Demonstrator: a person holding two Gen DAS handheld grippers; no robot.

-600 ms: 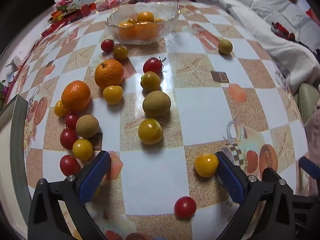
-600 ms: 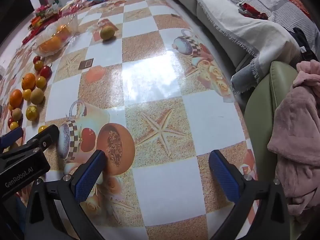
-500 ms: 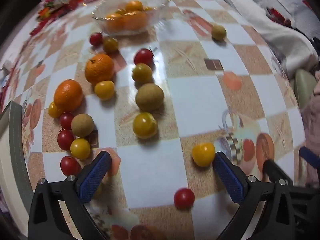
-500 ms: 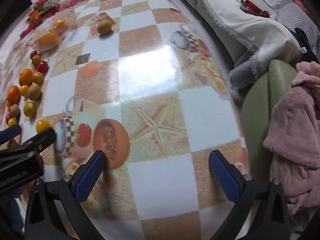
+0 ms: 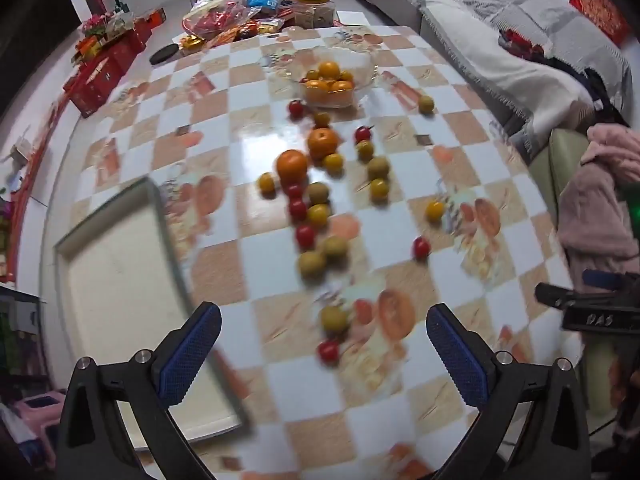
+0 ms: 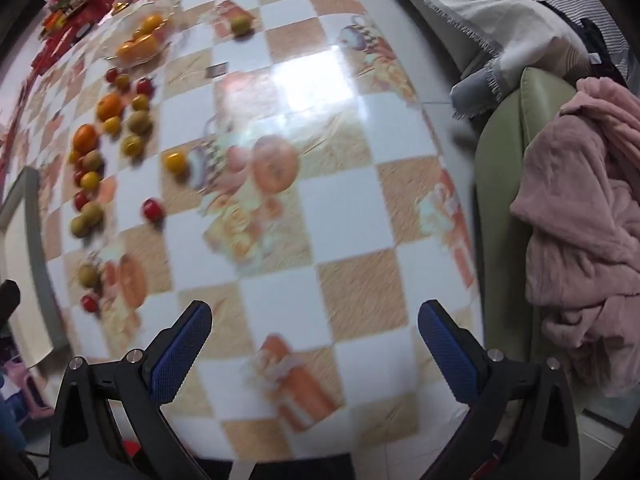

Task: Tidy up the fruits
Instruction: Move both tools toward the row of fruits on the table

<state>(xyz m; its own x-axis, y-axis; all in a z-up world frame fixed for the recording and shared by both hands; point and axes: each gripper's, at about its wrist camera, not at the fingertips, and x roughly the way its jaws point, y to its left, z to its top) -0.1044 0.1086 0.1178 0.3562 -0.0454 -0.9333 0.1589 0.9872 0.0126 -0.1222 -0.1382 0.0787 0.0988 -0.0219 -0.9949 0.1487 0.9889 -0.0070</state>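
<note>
The loose fruits (image 5: 316,204) lie smeared by blur on the checked table (image 5: 248,136), strung out from the glass bowl (image 5: 336,80) toward me. Only my left view shows the whole tray (image 5: 120,280), left of them. My left gripper (image 5: 322,344) and right gripper (image 6: 314,344) gape wide, empty. Sofa (image 6: 500,24) crowds the table's right edge.
</note>
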